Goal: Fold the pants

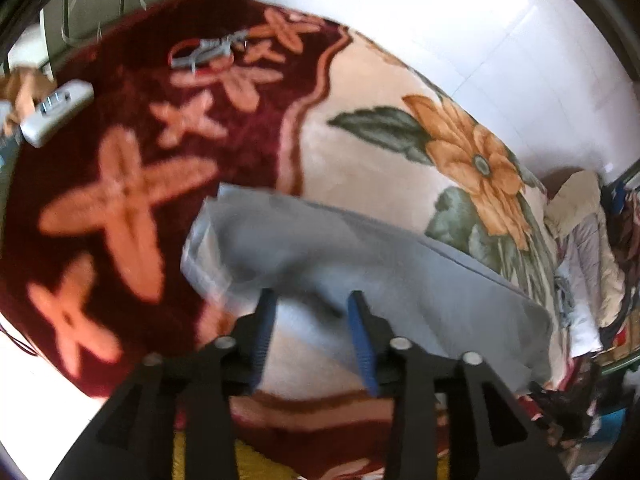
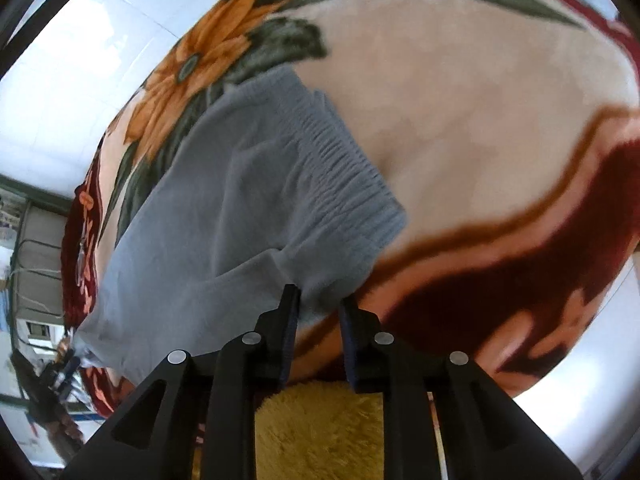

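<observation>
Pants (image 2: pixel 240 208): grey, lying on the blanket (image 2: pixel 480 100) of the bed, just ahead of both your hand-held grippers. Their gathered elastic waistband (image 2: pixel 344 160) shows in the right wrist view, facing the cream middle of the blanket; the cloth runs from there toward the blanket's far edge. In the left wrist view the pants (image 1: pixel 360 264) appear blurred, with a folded pale end toward the dark red border.

Left hand-held gripper (image 1: pixel 316 300): your jaws stand moderately apart, blue pads bare, nothing pinched; the pants lie just beyond the tips.

Right hand-held gripper (image 2: pixel 320 300): jaws narrowly apart, nothing between them; the pants' near edge sits just beside the left fingertip.

Blanket: cream centre, orange flower (image 2: pixel 192 64), green leaves, dark red border.

Other items: a grey remote (image 1: pixel 56 112) and a grey-and-red tool (image 1: pixel 208 54), both on the red border, well apart from the pants.
</observation>
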A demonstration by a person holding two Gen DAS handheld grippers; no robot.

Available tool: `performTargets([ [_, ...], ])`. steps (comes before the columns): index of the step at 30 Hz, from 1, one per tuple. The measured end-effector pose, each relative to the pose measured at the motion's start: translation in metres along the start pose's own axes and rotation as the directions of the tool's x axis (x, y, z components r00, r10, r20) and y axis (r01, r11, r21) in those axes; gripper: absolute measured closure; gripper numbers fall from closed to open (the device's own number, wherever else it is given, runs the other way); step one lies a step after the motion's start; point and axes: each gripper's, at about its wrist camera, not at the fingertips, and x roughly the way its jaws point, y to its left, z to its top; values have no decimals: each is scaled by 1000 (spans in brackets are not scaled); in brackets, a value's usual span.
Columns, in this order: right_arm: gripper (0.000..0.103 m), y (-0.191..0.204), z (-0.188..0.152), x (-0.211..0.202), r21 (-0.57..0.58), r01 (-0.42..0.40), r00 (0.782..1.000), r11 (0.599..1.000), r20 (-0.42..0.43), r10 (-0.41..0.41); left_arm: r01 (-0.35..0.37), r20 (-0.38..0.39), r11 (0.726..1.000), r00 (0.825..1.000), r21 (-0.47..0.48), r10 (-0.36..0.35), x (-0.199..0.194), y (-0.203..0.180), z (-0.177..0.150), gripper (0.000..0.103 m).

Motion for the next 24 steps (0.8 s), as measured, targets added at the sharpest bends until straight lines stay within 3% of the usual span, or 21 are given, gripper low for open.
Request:
performTargets([
  [3,77,0,3,-23,-51,49,997,998,62,-45,-38,36,999,999,27,37,-11,-7,4,51],
  [9,69,9,37,-43,-175,86,986,981,154,-59,-21,30,998,999,56,19,-6,-35,8,46],
  [14,69,20,71,-8,-274,40,997,961,74,-20,10,-1,998,1000,60,-10,19,-64,3,46],
  [18,69,26,90,16,-346,83,995,934,83,-57,17,-21,997,1000,77,-16,40,-85,0,46],
  [22,69,24,100,42,-380,40,998,924,54,-21,16,-46,994,999,110,-11,61,-102,-5,46],
  [24,64,22,103,49,-370,25,998,929,56,-5,20,-59,993,998,115,-13,70,-107,-9,46],
])
